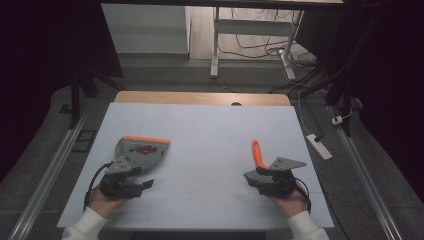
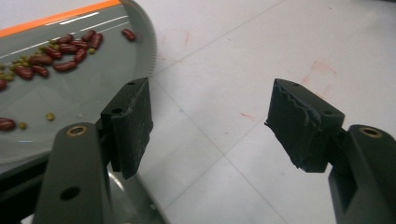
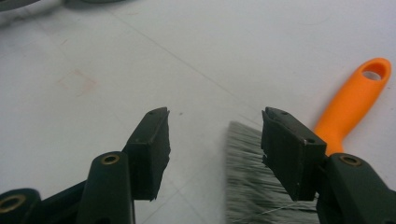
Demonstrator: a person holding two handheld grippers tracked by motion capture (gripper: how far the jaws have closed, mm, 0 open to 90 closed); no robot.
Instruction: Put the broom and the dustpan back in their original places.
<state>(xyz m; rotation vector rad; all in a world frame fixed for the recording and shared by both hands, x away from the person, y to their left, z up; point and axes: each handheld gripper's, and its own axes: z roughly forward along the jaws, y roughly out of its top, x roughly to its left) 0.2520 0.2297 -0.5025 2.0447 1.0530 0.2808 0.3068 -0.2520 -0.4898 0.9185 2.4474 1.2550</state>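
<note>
We look down on a pale, whitish-blue tabletop [image 1: 210, 130] whose far edge shows a strip of bare wood [image 1: 200, 98] with a small dark notch in it. Beneath and around it we see a grey floor [image 1: 165, 75], and metal rails [image 1: 50, 170] run along both sides of the tabletop. Farther back stands a white desk frame [image 1: 216, 45] with a tangle of black cables [image 1: 260, 47] under it, beside a light grey cabinet [image 1: 145, 27]. A white power strip [image 1: 320, 146] lies on the floor at the right. The room's left and right sides fall into deep shadow.
</note>
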